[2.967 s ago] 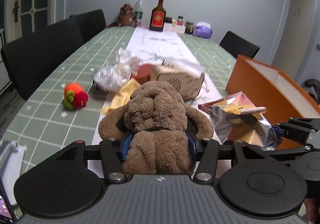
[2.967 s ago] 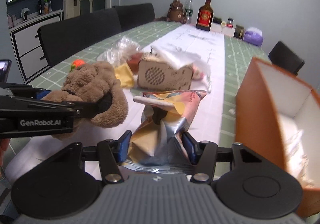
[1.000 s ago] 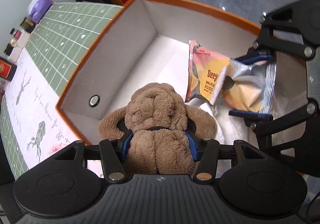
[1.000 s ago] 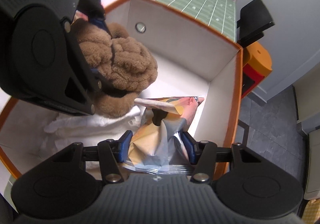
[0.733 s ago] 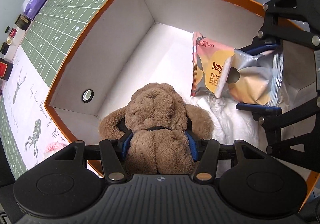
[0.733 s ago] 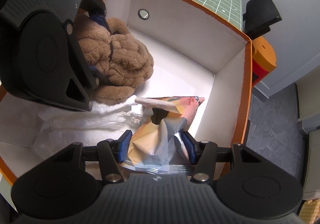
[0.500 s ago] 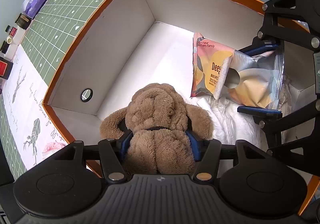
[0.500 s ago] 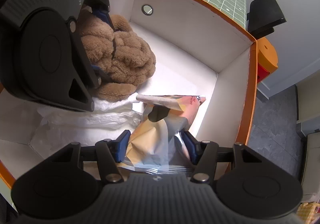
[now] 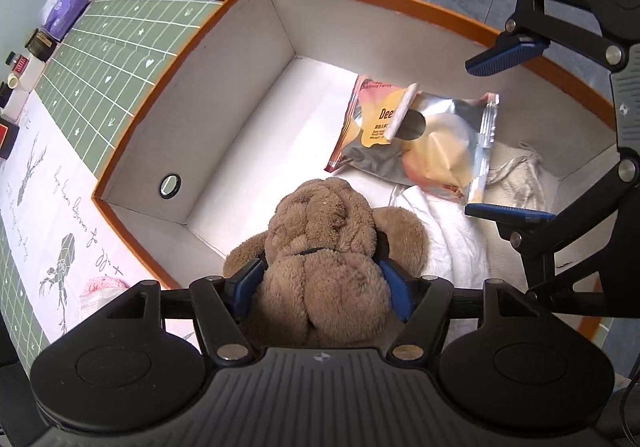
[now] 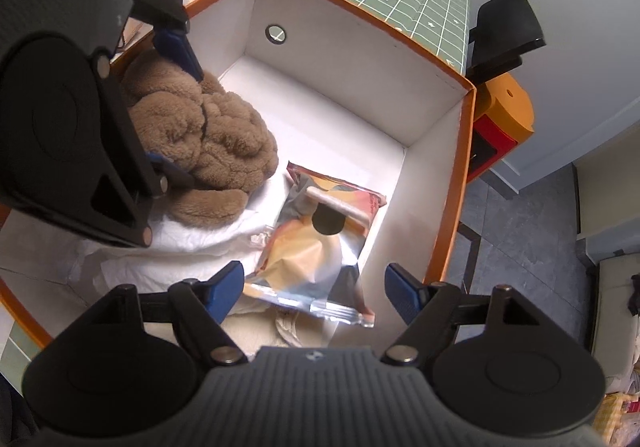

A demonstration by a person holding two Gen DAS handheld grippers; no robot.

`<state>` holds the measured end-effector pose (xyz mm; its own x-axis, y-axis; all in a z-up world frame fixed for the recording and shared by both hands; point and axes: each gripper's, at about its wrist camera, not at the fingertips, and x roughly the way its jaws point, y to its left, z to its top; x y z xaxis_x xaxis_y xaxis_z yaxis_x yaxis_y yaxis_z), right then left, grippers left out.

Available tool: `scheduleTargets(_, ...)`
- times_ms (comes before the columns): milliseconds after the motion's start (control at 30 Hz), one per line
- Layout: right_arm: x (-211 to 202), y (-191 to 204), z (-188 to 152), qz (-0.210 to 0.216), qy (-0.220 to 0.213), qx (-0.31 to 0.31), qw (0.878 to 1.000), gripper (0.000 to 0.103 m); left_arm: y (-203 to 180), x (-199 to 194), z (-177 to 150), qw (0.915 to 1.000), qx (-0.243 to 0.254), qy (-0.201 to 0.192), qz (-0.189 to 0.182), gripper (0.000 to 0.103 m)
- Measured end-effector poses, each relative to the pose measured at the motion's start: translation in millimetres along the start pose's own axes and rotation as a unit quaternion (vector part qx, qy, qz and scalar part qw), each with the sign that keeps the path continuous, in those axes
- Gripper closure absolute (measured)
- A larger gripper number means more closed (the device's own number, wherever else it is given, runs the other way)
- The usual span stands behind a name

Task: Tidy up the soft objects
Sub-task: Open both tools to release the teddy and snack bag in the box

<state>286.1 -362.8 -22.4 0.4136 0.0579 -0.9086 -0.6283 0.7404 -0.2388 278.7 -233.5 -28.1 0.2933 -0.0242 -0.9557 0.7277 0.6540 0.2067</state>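
Observation:
A brown plush toy (image 9: 320, 243) rests on a white cloth (image 9: 448, 243) inside the orange box with white walls (image 9: 224, 95). My left gripper (image 9: 322, 283) is around its waist; the jaws are opening, and the blue pads still lie against its sides. The right wrist view shows the plush toy (image 10: 216, 139) held in the left gripper (image 10: 180, 107). A foil snack bag (image 10: 320, 243) lies loose on the box floor. My right gripper (image 10: 314, 287) hangs above it; its jaws are opening and the pads touch nothing. The left wrist view also shows the bag (image 9: 420, 143) and the right gripper (image 9: 506, 135).
A cream knitted piece (image 9: 516, 175) lies in the box corner. The box stands at the edge of a table with a green check cloth (image 9: 120, 47) and a white runner (image 9: 40, 187). A pink knitted item (image 9: 100, 285) lies on the runner. A black chair (image 10: 504, 31) and an orange stool (image 10: 508, 115) stand beyond.
Both grippers came from over the table to inside the box. The right jaws spread and the snack bag dropped flat onto the box floor. The left jaws widened around the plush toy.

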Motion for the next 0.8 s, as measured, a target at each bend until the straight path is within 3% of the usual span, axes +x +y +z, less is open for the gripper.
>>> scheduleTargets(200,-5,4,0,-0.012,-0.009,0.000,1.000,0.027,1,-18,-7,0.9997,-0.010,-0.019,-0.008,0.025)
scheduleTargets(300,-8,6,-1,-0.013,-0.013,0.003,1.000,0.027,1,-20,-10,0.9994,-0.022,-0.014,-0.023,0.037)
scheduleTargets(467,-8,12,-4,-0.011,-0.011,0.002,1.000,0.027,-8,-7,-14,0.9988,-0.025,0.013,-0.040,0.042)
scheduleTargets(667,3,16,-12,0.010,0.004,0.006,1.000,0.028,-21,8,-16,0.9990,-0.007,0.026,-0.037,0.043)
scheduleTargets(800,-1,14,-17,0.011,0.000,0.015,1.000,0.028,-14,-2,-18,0.9988,-0.017,0.012,-0.044,0.039)
